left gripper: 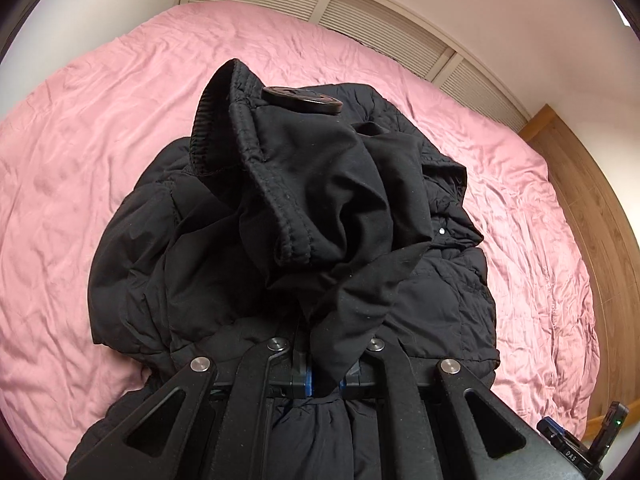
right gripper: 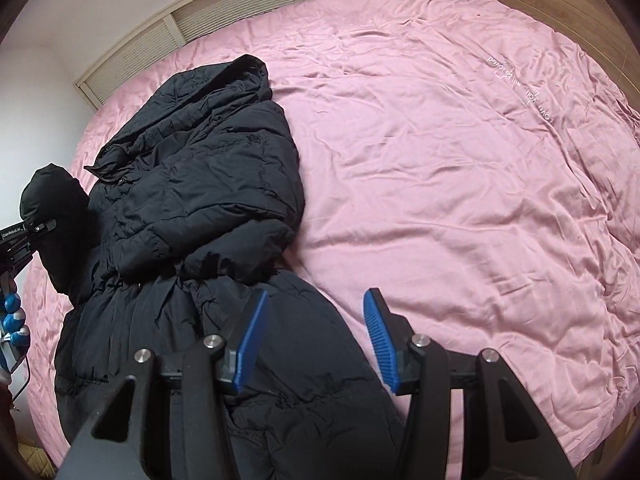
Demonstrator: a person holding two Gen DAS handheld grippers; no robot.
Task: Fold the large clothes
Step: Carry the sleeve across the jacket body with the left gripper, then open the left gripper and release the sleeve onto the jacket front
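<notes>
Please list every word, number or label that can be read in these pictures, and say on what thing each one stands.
"love you ... will be loved", in part unclear: white stitching on the pink bed cover.
"GenRobot.AI": side of the left gripper.
"DAS": small black device at the picture's edge.
Large coat button: embossing too blurred to read.

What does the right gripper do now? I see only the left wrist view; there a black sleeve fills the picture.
Observer: The right gripper is open, nothing between its blue pads. It hangs over the coat's lower edge, where black fabric meets the pink bedcover.
Operator: Is the coat's other sleeve folded already?
Observer: Yes, that sleeve lies across the body of the black coat, above the waist.
Operator: And how does my left gripper look from there?
Observer: The left gripper is at the picture's left edge, shut on the raised sleeve end, held above the coat.
</notes>
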